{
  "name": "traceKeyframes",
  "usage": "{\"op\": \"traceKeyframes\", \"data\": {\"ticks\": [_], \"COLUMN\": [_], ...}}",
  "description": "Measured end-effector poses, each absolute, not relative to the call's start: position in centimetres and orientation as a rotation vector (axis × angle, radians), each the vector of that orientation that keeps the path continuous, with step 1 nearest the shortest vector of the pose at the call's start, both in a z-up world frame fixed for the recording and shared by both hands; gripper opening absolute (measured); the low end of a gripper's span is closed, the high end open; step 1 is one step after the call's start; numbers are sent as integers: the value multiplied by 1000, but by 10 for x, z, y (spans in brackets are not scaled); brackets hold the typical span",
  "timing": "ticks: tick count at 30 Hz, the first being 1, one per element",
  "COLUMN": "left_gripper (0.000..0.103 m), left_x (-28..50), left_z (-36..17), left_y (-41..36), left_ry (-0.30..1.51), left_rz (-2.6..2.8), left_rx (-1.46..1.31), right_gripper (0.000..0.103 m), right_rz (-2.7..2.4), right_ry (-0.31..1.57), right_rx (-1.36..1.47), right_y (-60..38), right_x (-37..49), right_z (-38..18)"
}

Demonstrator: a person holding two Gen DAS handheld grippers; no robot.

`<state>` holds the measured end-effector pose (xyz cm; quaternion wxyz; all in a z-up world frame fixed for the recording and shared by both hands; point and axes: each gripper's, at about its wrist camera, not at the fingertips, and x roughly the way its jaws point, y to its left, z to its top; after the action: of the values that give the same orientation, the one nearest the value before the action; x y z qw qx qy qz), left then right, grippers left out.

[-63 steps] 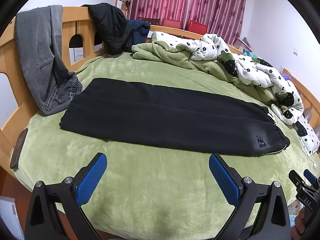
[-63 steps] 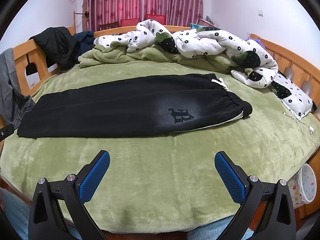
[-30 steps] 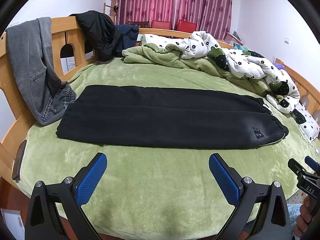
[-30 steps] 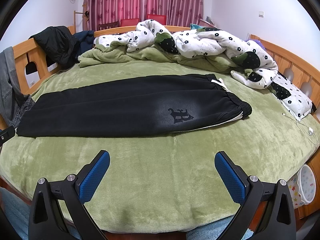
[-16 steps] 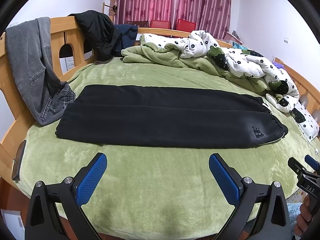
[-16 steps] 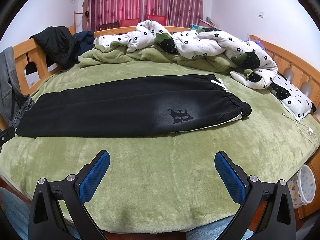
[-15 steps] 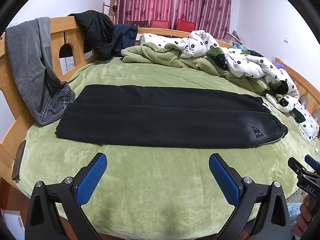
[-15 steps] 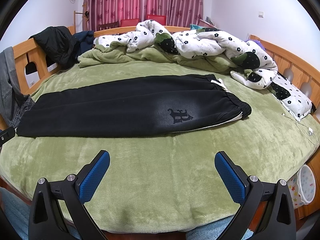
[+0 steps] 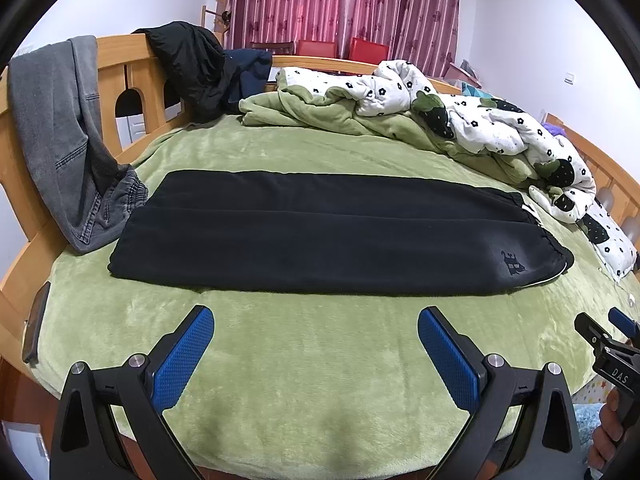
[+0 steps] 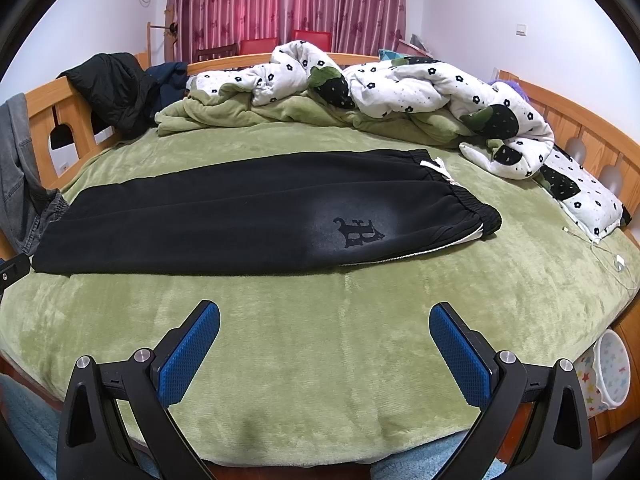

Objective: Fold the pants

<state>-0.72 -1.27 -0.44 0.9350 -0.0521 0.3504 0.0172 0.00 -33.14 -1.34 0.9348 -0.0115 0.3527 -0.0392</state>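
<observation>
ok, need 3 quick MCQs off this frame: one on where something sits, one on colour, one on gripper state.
1. Where do the grey jeans hang?
A. over the wooden bed rail on the left
B. folded on the pants
C. on a red chair

2. What colour are the pants laid out on the green blanket?
A. grey
B. black
C. white

3. How are the left gripper and right gripper set?
A. both shut on the pants
B. one open, one shut
C. both open, holding nothing

Key: 1 A, they drape the rail; 2 B, black cloth with white drawstring; 3 C, blue pads stand wide apart above bare blanket.
</observation>
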Motion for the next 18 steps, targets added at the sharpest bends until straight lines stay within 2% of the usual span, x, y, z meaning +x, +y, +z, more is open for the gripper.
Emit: {"op": "traceKeyframes", "data": {"ticks": [12,18], "left_gripper": [103,102], "left_x": [-10,-5], "left_z": [-1,26], "left_y": [-22,-4], "left_ry": [701,635], "left_rz": [32,38], "left_rx": [-145,-119], "right_gripper": [103,103], "right_rz": [-139,-102], "right_ry": [723,713], "right_rx": [-62,-77], "right_y": [-338,-350], "right_x": [-1,5], "right_z": [-10,0]}}
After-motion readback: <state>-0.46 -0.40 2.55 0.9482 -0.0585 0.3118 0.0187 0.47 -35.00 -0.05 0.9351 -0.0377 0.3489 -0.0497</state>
